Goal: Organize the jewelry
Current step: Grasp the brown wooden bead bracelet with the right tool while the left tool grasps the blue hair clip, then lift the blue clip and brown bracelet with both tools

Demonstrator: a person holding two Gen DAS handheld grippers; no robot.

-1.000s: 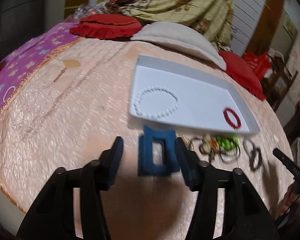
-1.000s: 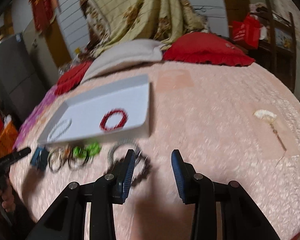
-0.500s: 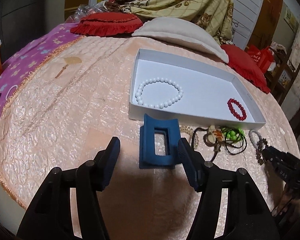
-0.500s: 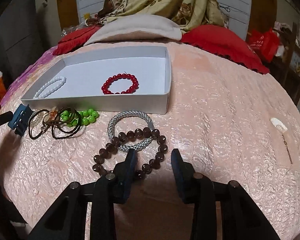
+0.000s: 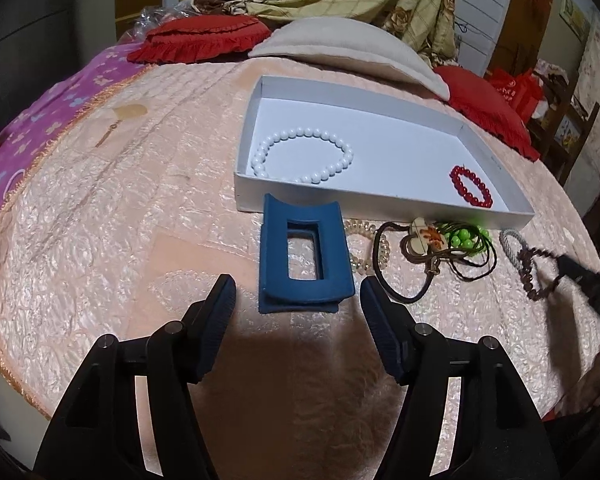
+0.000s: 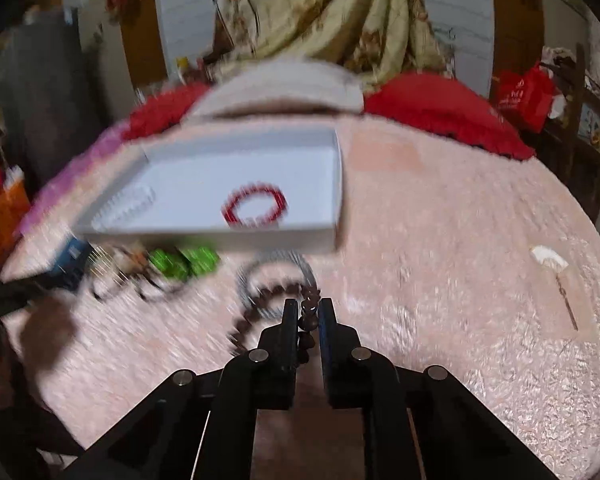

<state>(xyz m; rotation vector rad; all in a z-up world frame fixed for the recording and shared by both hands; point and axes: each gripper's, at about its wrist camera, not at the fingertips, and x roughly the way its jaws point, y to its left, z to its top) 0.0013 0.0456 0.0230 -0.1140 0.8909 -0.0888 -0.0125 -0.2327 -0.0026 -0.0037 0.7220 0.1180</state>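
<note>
A blue hair clip [image 5: 306, 256] lies on the pink bedspread, just in front of the white box [image 5: 380, 200]. My left gripper [image 5: 297, 292] hovers over its near end, jaws opening, with the pads on either side and clear of it. Inside the box are a white pearl bracelet [image 5: 308, 133] and a red bead bracelet [image 5: 456, 178]. My right gripper [image 6: 309, 308] is closing on the brown bead bracelet [image 6: 260, 294], with beads pinched between its fingers. The rest of the bracelet drapes over a grey braided bracelet [image 6: 304, 264].
Between the clip and the grey bracelet lie a clear coil tie [image 5: 358, 226], a cord necklace with a pendant [image 5: 424, 238] and green beads [image 5: 464, 236]. Red and beige pillows [image 5: 340, 46] line the far side. A small fan-shaped charm [image 6: 548, 258] lies to the right.
The right gripper's jaws have closed onto the brown bead bracelet. The left gripper has sunk closer to the blue clip and its jaws have spread wider.
</note>
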